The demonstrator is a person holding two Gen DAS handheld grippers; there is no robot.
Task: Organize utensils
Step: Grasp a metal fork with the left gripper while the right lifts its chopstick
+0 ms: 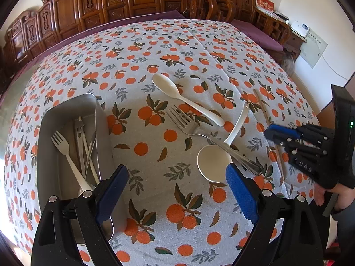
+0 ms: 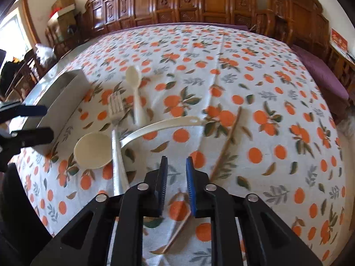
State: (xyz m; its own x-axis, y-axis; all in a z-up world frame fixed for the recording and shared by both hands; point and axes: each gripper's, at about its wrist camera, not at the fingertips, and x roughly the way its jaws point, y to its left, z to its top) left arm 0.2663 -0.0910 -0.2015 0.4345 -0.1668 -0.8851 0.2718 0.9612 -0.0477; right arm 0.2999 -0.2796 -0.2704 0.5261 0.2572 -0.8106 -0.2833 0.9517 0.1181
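A metal tray (image 1: 47, 119) at the left holds a white fork (image 1: 66, 155) and several metal utensils. On the cloth lie a white spoon (image 1: 184, 98), a metal fork (image 1: 199, 133), a white ladle (image 1: 213, 164) and a wooden chopstick (image 1: 264, 110). My left gripper (image 1: 177, 192) is open and empty, just beside the tray and near the ladle bowl. My right gripper (image 2: 176, 184) is partly open and empty above the chopstick (image 2: 224, 146); it also shows in the left wrist view (image 1: 279, 133). The ladle (image 2: 93, 150), fork (image 2: 115, 110), spoon (image 2: 135, 88) and tray (image 2: 62, 97) lie to its left.
The table carries an orange-print cloth (image 1: 155, 51). Carved wooden cabinets (image 1: 124, 0) and chairs (image 1: 204, 4) stand behind it. The table edge drops off at the right (image 1: 310, 102).
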